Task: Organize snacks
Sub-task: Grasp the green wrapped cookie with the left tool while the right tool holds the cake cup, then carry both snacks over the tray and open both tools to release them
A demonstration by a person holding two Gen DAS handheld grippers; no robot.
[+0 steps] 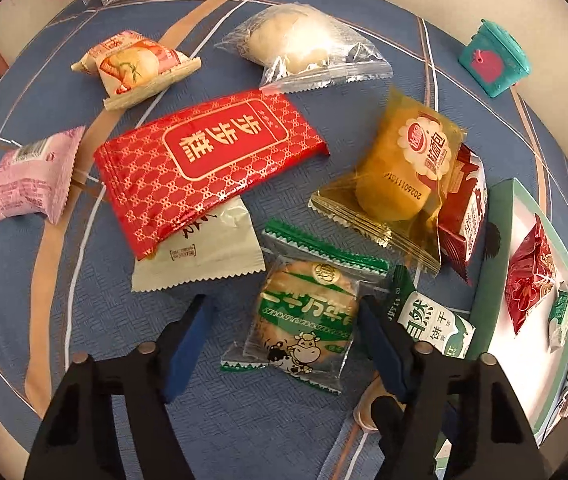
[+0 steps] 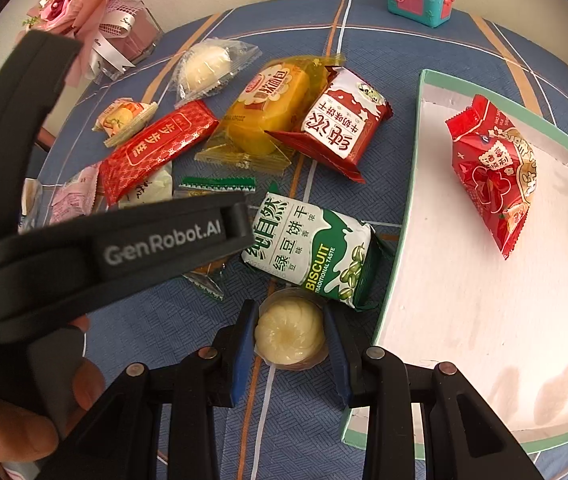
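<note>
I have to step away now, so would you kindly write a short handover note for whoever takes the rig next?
Left gripper: half open around the green cow-print cracker pack; no grip yet.
Right gripper: shut on the pale round pastry, beside the box.
Done: a red snack bag lies in the box, with something green at its far edge.
Left: box the pastry and the cracker pack, then the green biscuit pack, the yellow cake, the long red pack and the rest on the blue cloth.
</note>
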